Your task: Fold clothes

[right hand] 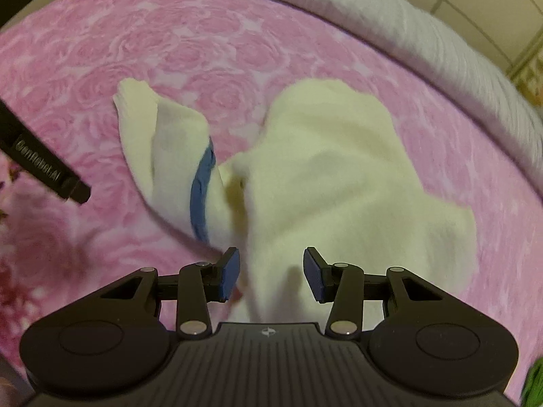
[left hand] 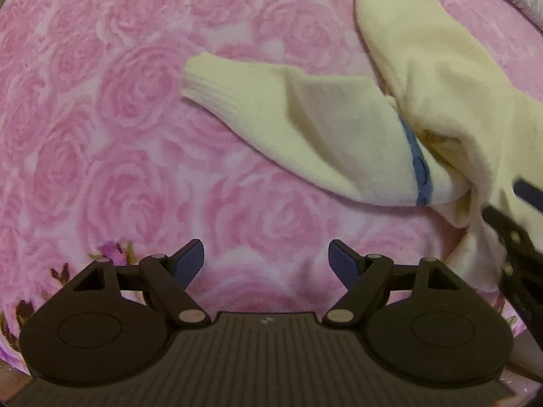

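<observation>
On a bed spread with a pink rose-patterned blanket [left hand: 135,108], the left gripper [left hand: 266,259] points down over bare fabric, its jaws spread wide with nothing between them. To its right in the left wrist view, a cream sweater [left hand: 441,95] lies crumpled on the blanket, 1 sleeve [left hand: 271,112] stretched toward the left with its ribbed cuff flat on the roses and a blue band [left hand: 419,166] crossing it near the body. At that view's right edge, the right gripper [left hand: 509,237] shows as a dark frame against the sweater's lower folds.

In the right wrist view, part of the left gripper [right hand: 40,169] crosses the left edge. The sweater [right hand: 339,176] fills the middle, and cloth runs between the 2 blue pads [right hand: 229,273] of the right gripper [right hand: 271,271]; its jaws stand partly apart, and motion blur hides whether the pads press the fabric. A grey-white ribbed cover [right hand: 424,40] borders the blanket at upper right.
</observation>
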{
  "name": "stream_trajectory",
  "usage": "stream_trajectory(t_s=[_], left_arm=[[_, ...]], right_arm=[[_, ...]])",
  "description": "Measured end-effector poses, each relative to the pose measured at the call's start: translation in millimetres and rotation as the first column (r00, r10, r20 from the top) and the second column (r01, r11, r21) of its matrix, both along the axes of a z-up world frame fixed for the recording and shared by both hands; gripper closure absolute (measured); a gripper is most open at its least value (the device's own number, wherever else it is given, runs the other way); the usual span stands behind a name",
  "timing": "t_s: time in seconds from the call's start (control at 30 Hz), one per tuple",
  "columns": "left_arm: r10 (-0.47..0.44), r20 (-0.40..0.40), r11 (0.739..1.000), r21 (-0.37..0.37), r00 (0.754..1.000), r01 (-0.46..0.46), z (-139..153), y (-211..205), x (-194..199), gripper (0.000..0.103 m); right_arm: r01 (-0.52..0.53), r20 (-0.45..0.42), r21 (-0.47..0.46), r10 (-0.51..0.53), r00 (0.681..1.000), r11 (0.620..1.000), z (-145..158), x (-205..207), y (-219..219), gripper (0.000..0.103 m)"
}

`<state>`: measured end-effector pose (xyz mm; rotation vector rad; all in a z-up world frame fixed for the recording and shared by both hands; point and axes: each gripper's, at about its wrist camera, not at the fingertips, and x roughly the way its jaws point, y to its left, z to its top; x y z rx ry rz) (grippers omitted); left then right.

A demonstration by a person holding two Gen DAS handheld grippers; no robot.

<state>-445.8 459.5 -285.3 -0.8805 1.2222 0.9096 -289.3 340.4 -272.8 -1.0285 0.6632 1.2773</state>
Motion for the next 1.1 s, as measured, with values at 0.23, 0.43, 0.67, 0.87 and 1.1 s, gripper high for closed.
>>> stream_trajectory(t_s=[0.23, 0.43, 0.67, 0.87, 1.1], left_arm=[[0.024, -0.017, 1.000, -0.003, 1.000, -0.024, -3, -1, 6, 0.025], [0.023, -0.026, 1.000, 0.012, 0.999, -0.022, 4, -5, 26, 0.025], [-0.005, -0.028, 0.999, 0.033, 1.000, 0.006, 9, -23, 68, 0.025], [-0.026, -0.035, 0.999, 0.019, 0.999, 0.027, 7, -42, 109, 0.025], [-0.035, -0.060, 0.999, -0.009, 0.998, 0.034, 6, -70, 136, 0.025]], right_arm=[[0.068, -0.066, 0.093, -0.062, 0.996, 0.993, 4, 35, 4, 0.097], [0.595, -0.378, 0.214, -0.496, 0.782, 0.775, 93, 200, -68, 0.098], [0.929, -0.096, -0.140, -0.938, 0.332, 0.343, 27, 368, -188, 0.089], [0.893, -0.174, -0.159, -0.902, 0.395, 0.422, 13, 365, -222, 0.072], [0.679, -0.646, -0.366, -0.699, 0.306, 0.636, -22, 315, -208, 0.057]])
